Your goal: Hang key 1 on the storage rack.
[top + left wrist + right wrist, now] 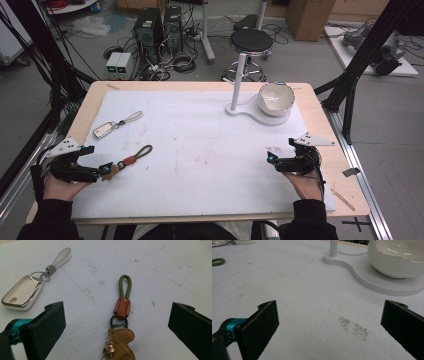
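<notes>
A keychain with a green cord loop, an orange leather tab and a tan leather charm [121, 322] lies on the white mat, also seen in the high view as the green-loop keychain [131, 159]. My left gripper [102, 170] stands open just before it, the jaws wide with the charm lying low between them, untouched [117, 327]. A white key fob with a white strap [27, 287] lies farther left, the same fob [107, 127] in the high view. My right gripper [272, 160] rests open at the mat's right front, nothing between its jaws [329, 325].
A white bowl [275, 97] sits on a white stand base [250, 112] with an upright post [239, 80] at the back right. In the right gripper view the bowl [397, 257] is ahead to the right. A grey smudge [353, 327] marks the mat.
</notes>
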